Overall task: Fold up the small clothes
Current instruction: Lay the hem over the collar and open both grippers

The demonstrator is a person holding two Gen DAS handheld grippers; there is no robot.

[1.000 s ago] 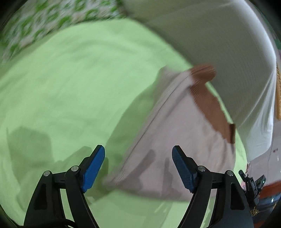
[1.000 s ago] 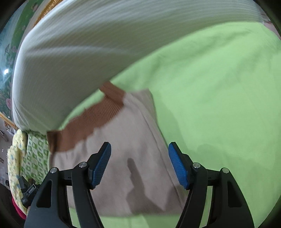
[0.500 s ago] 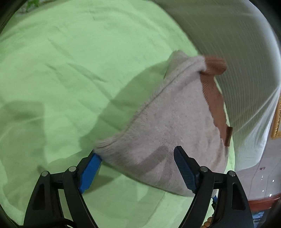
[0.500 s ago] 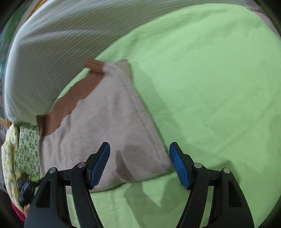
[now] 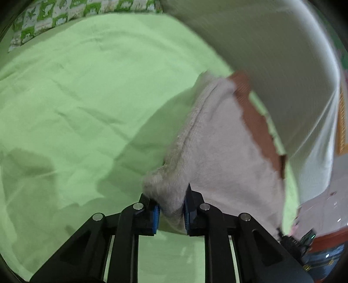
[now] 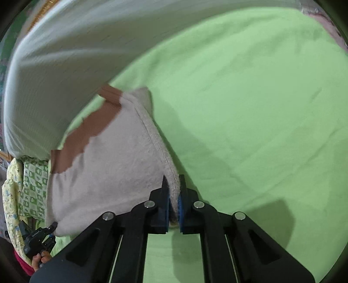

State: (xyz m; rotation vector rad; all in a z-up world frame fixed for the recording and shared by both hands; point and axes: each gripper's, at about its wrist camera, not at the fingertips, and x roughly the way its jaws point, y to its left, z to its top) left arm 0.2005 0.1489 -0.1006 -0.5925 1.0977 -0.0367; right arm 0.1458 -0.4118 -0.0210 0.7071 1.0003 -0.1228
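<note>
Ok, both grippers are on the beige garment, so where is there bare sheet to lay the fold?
Bare green sheet spreads from the beige garment to the patterned pillow; in the right wrist view it lies wide beyond the seam edge. It is crowded along the brown waistband, tight against the white cushion.

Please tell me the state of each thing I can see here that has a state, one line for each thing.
Left tongs: closing, pads already pressing a bunched corner of the garment.
Right tongs: shut on the seamed edge of the garment.
Beige garment: lying on the sheet, brown waistband at its far end, both near corners pinched.
Green sheet: spread out, lightly wrinkled.
White pillow: lying beyond the garment.
</note>
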